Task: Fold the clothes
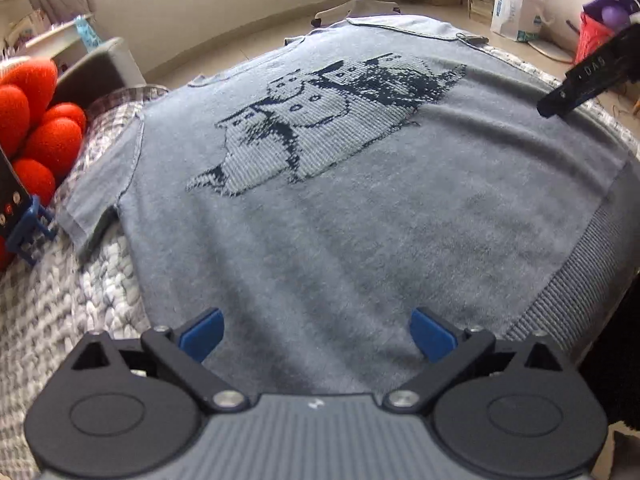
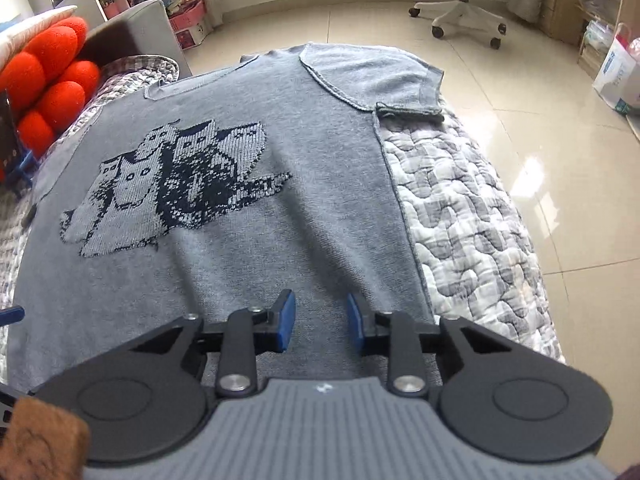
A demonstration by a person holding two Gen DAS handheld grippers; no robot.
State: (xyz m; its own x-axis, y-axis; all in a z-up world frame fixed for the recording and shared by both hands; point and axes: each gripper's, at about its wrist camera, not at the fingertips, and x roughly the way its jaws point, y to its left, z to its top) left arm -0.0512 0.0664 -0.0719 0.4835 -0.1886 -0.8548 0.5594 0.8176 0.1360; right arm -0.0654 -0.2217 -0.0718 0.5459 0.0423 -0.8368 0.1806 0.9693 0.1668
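A grey-blue short-sleeved knit sweater (image 1: 360, 220) with a dark animal pattern (image 1: 320, 120) lies spread flat on a quilted grey-white cover (image 1: 60, 300). My left gripper (image 1: 316, 334) hovers over the sweater's lower body, jaws wide open, nothing between the blue pads (image 1: 200, 336). The ribbed hem (image 1: 580, 280) runs along the right. In the right wrist view the same sweater (image 2: 280, 240) fills the middle, one sleeve (image 2: 380, 76) lying flat at the far end. My right gripper (image 2: 320, 322) stands low over the cloth near its side edge (image 2: 404, 220), jaws narrow but apart, flat fabric showing in the gap.
Red round cushions (image 2: 52, 76) and a grey furniture arm (image 2: 140, 32) sit at the left. The quilted cover (image 2: 472, 220) ends at a tiled floor (image 2: 560, 160) on the right. An office chair base (image 2: 464, 20), shelves and bags (image 2: 616, 76) stand farther off.
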